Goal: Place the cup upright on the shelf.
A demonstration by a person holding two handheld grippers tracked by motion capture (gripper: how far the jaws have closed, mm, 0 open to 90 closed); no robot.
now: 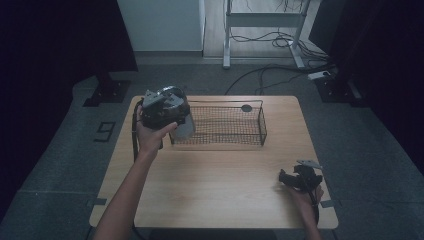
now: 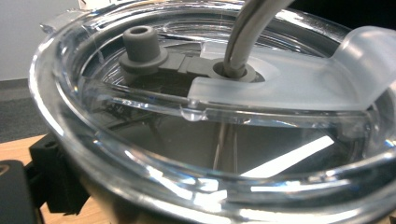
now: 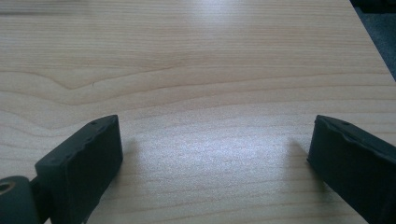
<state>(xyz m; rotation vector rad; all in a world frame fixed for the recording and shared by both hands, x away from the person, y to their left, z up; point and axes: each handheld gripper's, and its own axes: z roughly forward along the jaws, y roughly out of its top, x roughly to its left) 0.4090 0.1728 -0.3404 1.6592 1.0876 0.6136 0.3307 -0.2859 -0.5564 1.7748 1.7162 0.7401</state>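
Observation:
My left gripper (image 1: 175, 120) is held up over the left end of a black wire basket (image 1: 262, 122) and is shut on a metal tumbler (image 1: 186, 129). In the left gripper view the tumbler's clear lid (image 2: 280, 88) is very close, with a metal straw (image 2: 245, 32) through a grey stopper piece (image 2: 140, 46). One black jaw shows at the lower left; the other is hidden behind the tumbler. My right gripper (image 1: 286, 176) rests low at the table's front right. In the right gripper view it (image 3: 215, 154) stands open over bare wood.
The wooden table (image 1: 220, 185) carries the basket along its far half. A dark round spot (image 1: 246, 108) lies by the basket's far right corner. Cables (image 1: 280, 40) and a metal stand's legs (image 1: 227, 55) are on the floor beyond the table.

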